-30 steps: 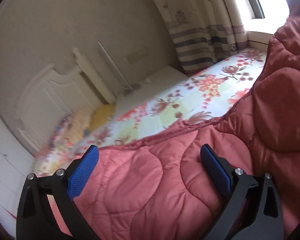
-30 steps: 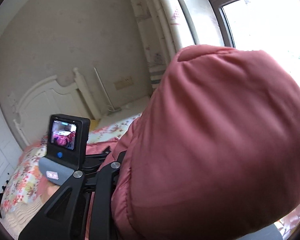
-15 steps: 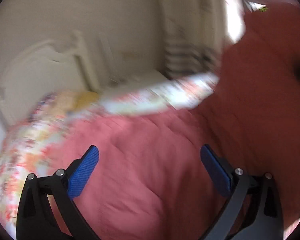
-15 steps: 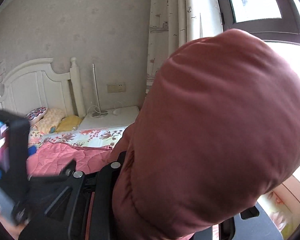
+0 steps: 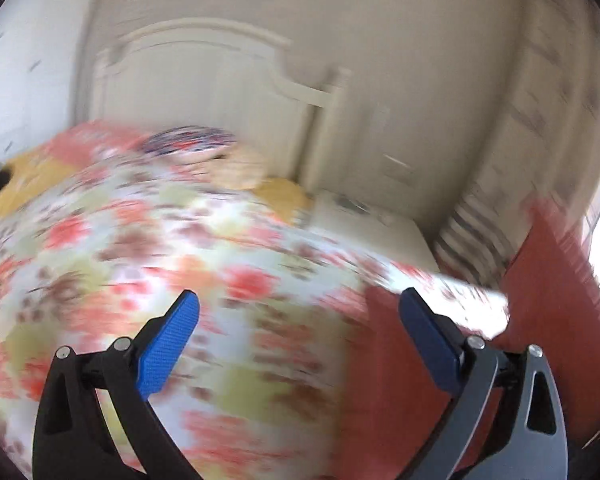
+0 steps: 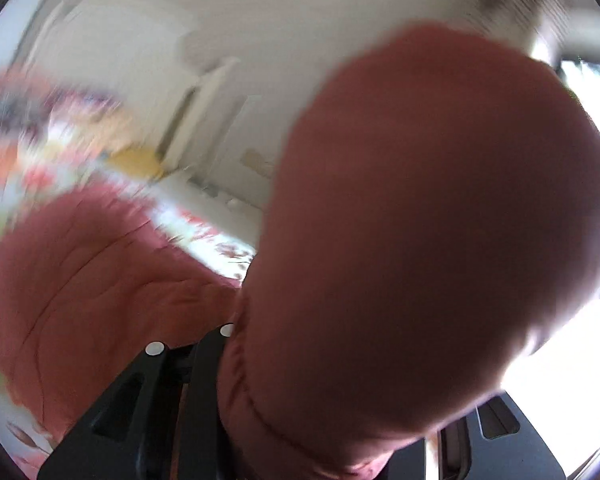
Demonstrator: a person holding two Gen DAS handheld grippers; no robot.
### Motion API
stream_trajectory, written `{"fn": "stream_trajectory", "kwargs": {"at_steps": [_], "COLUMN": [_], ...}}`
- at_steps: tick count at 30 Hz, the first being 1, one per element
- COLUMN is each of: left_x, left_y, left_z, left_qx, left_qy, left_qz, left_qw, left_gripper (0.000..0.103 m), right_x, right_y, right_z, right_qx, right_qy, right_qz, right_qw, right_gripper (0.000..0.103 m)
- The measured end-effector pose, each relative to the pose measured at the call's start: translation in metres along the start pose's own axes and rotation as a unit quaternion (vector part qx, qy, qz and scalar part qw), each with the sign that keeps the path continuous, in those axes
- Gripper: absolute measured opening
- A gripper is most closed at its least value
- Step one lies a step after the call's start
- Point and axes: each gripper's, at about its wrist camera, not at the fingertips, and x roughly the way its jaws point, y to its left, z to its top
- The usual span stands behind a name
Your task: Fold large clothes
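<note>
Mid-fold: my right gripper (image 6: 300, 420) jaws clamp a bunched pink quilted coat (image 6: 440, 220) above the bed (image 5: 180, 260), left gripper (image 5: 298, 334) wide open, empty; next grab opposite edge

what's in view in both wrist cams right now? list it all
quilt: 1, pink-red, bunched in the right tongs, the rest spread on the bed
sheet: 1, floral red and green on white, covers the bed
headboard: 1, white, at the far end of the bed by the wall
pillows: several, yellow and patterned, blurred, below the headboard
nightstand: 1, white, right of the pillows
curtain: 1, pale with striped hem, right of the nightstand
window: 1, bright, right edge
left tongs: black with blue pads, open, over the sheet
right tongs: black, tips hidden in the quilt
</note>
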Motion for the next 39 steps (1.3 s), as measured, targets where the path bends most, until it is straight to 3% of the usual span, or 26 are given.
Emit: {"fn": "stream_trajectory", "kwargs": {"at_steps": [3, 4, 5, 7, 11, 13, 15, 18, 19, 20, 22, 24, 25, 27, 29, 31, 32, 33, 34, 36, 39], "left_x": [-0.002, -0.004, -0.006, -0.005, -0.003, 0.004, 0.02, 0.06, 0.071, 0.093, 0.134, 0.159, 0.164, 0.169, 0.168, 0.167, 0.166, 0.166, 0.164, 0.161, 0.159], "left_y": [0.033, 0.038, 0.04, 0.032, -0.018, -0.06, -0.114, -0.173, -0.18, -0.189, -0.184, -0.16, -0.148, -0.13, -0.12, -0.116, -0.117, -0.117, -0.113, -0.114, -0.115], "left_z": [0.004, 0.002, -0.003, -0.005, -0.002, 0.003, 0.003, -0.007, -0.012, -0.019, -0.034, -0.043, -0.044, -0.045, -0.046, -0.048, -0.048, -0.049, -0.046, -0.046, -0.046], "left_qx": [-0.011, -0.009, -0.003, 0.018, 0.073, 0.115, 0.171, 0.239, 0.254, 0.278, 0.277, 0.241, 0.231, 0.217, 0.209, 0.201, 0.199, 0.199, 0.199, 0.198, 0.194], "left_qy": [-0.001, 0.003, 0.011, 0.021, 0.044, 0.067, 0.104, 0.159, 0.168, 0.18, 0.227, 0.248, 0.24, 0.23, 0.218, 0.207, 0.2, 0.196, 0.193, 0.19, 0.186], "left_qz": [0.033, 0.035, 0.03, 0.013, -0.083, -0.149, -0.21, -0.232, -0.227, -0.2, -0.168, -0.194, -0.2, -0.193, -0.186, -0.184, -0.183, -0.181, -0.179, -0.173, -0.167], "left_qw": [0.9994, 0.9994, 0.9995, 0.9995, 0.9929, 0.9797, 0.957, 0.9294, 0.9251, 0.9221, 0.9185, 0.9182, 0.9215, 0.9286, 0.935, 0.9396, 0.9416, 0.943, 0.9439, 0.946, 0.9485], "left_gripper": [0.099, 0.099, 0.099, 0.099, 0.101, 0.101, 0.101, 0.101, 0.101, 0.101, 0.101, 0.101, 0.101, 0.101, 0.101, 0.101, 0.101, 0.101, 0.101, 0.101, 0.101], "right_x": [-0.001, -0.002, -0.004, -0.007, -0.003, -0.003, -0.002, -0.001, -0.001, -0.001, 0.0, -0.002, -0.006, -0.019, -0.035, -0.038, -0.032, -0.023, -0.01, 0.02, 0.03], "right_y": [0.088, 0.116, 0.153, 0.183, 0.168, 0.167, 0.167, 0.166, 0.165, 0.164, 0.161, 0.153, 0.146, 0.121, 0.08, 0.039, 0.006, -0.016, -0.038, -0.079, -0.093], "right_z": [-0.003, -0.012, -0.032, -0.056, -0.054, -0.056, -0.057, -0.058, -0.058, -0.058, -0.058, -0.059, -0.06, -0.062, -0.063, -0.059, -0.054, -0.05, -0.048, -0.043, -0.027], "right_qx": [-0.17, -0.226, -0.302, -0.361, -0.328, -0.332, -0.335, -0.336, -0.336, -0.337, -0.336, -0.331, -0.326, -0.299, -0.239, -0.157, -0.079, -0.024, 0.031, 0.137, 0.202], "right_qy": [-0.022, -0.027, -0.05, -0.094, -0.081, -0.086, -0.083, -0.081, -0.082, -0.083, -0.086, -0.09, -0.098, -0.11, -0.119, -0.104, -0.085, -0.07, -0.054, -0.022, -0.005], "right_qz": [0.015, 0.025, 0.022, -0.026, -0.006, -0.009, -0.015, -0.019, -0.02, -0.021, -0.022, -0.015, -0.003, 0.054, 0.153, 0.228, 0.279, 0.315, 0.34, 0.354, 0.35], "right_qw": [0.985, 0.974, 0.952, 0.927, 0.941, 0.939, 0.938, 0.938, 0.938, 0.938, 0.938, 0.939, 0.94, 0.946, 0.951, 0.955, 0.953, 0.946, 0.938, 0.925, 0.915], "right_gripper": [0.04, 0.042, 0.052, 0.053, 0.053, 0.053, 0.053, 0.052, 0.052, 0.052, 0.053, 0.058, 0.06, 0.079, 0.088, 0.087, 0.082, 0.074, 0.073, 0.072, 0.07]}}
